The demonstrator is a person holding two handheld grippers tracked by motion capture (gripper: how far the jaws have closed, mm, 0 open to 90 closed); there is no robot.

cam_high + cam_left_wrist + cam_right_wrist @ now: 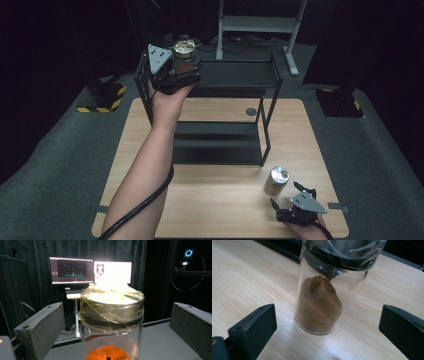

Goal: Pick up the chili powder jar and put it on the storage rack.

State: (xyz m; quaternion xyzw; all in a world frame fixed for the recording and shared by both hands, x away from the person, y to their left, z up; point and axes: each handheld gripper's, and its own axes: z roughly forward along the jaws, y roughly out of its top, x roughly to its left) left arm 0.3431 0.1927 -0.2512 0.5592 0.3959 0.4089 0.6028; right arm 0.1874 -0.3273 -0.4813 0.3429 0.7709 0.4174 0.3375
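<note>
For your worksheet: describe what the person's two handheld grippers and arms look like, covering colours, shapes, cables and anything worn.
Both the left gripper and the right gripper are black, each topped by a grey three-cornered plate with small holes. Their jaws are blocky, matt black pads. A thick black cable trails along the left forearm. The forearms are bare, with no sleeves or gloves.

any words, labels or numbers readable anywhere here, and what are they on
No text can be read.
Left monitor: dark screen with small coloured marks, too small to read.
Right monitor: washed out white, a small figure but no legible words.
Jar on the shelf: wrapped lid, no label visible.
Jar on the table: brown powder inside, no label visible.
</note>
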